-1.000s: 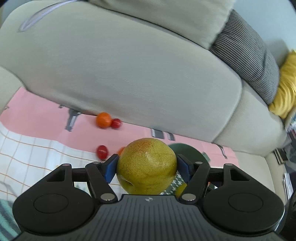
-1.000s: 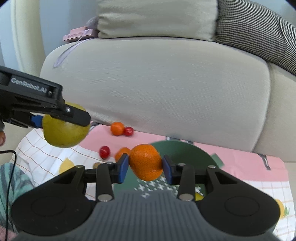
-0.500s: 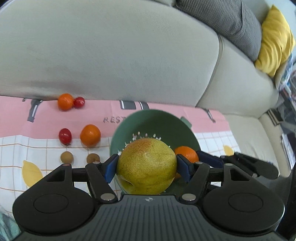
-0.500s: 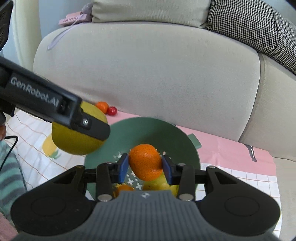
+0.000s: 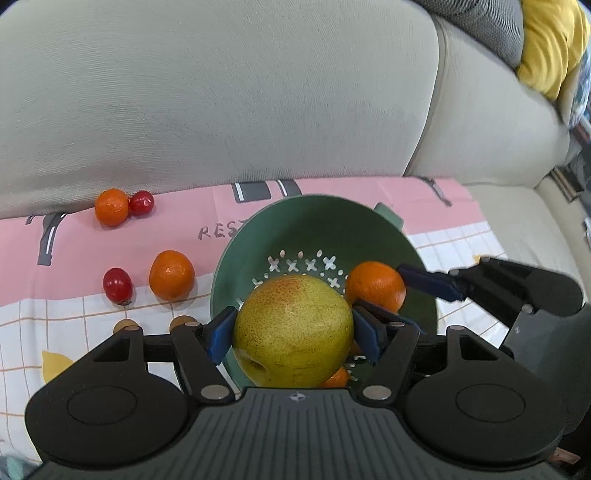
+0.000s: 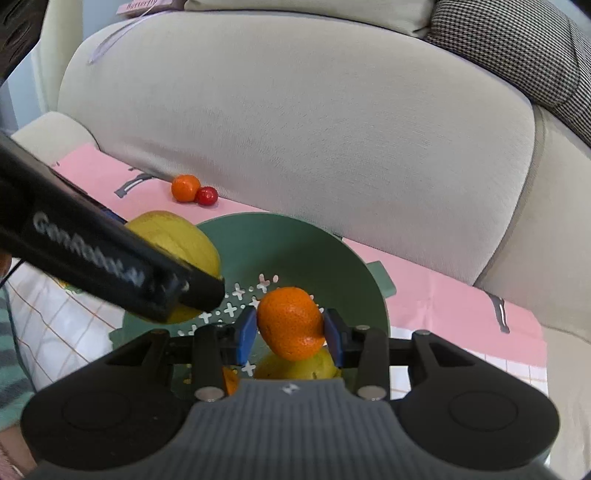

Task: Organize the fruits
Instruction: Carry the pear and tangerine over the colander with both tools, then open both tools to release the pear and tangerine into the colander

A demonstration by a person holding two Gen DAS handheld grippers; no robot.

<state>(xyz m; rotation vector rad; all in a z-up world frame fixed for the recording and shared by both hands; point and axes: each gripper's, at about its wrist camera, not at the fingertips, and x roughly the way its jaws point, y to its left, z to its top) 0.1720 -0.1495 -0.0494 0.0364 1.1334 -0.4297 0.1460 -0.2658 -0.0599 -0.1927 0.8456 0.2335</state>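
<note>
Left gripper (image 5: 293,338): clamped on pear (image 5: 293,328). Right gripper (image 6: 290,334): clamped on orange (image 6: 290,323). Both over green colander (image 5: 321,221).

You have the beige sofa backrest (image 5: 229,99) filling the upper part of both views, and everything else sits around it. At its foot the pink and white-checked cloth (image 5: 74,236) covers the seat, printed with grey marks and the letters "RES" just below the backrest. Against the backrest's top right lean a houndstooth cushion (image 6: 517,48) and a yellow cushion (image 5: 550,40), with a plain beige cushion (image 6: 314,11) above its middle.
</note>
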